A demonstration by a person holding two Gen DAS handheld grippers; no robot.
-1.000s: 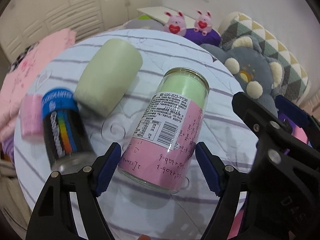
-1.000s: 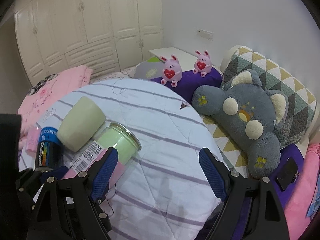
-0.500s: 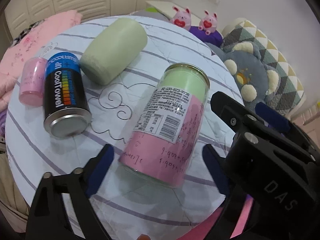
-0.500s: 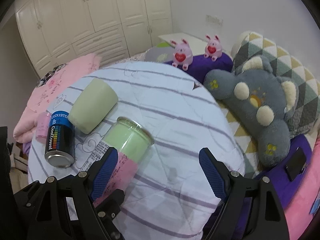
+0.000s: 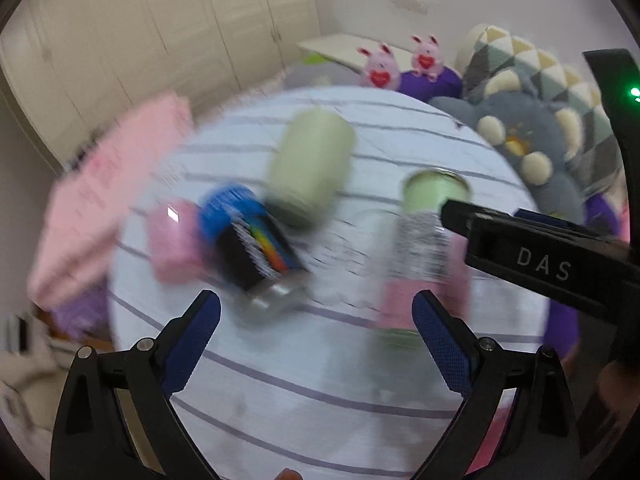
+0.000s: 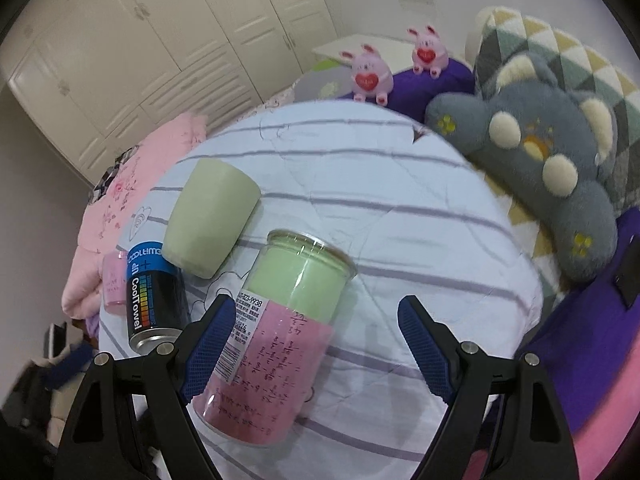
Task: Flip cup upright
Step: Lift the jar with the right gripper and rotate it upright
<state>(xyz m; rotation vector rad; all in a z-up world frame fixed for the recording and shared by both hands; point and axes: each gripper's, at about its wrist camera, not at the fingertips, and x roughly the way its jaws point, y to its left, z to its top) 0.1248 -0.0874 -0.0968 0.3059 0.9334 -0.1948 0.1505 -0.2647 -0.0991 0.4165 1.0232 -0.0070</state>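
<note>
**A:** Blur covers most of the left wrist view. What can you make out?

**B:** The left gripper is spread wide with nothing between its fingers. Above it, mid-frame, the pale green cup lies on its side on the striped quilt. A black can lies at centre left. The right gripper's body crosses the right of the frame, over a pink-labelled jar.

**A:** And the right wrist view?

**B:** Sharp. The right gripper is also spread and empty, the jar lying at lower centre between its fingers, nearer the left one. The cup lies at centre left, its wide end toward the can. Probably neither tool has committed; the cup is not yet upright.
</note>
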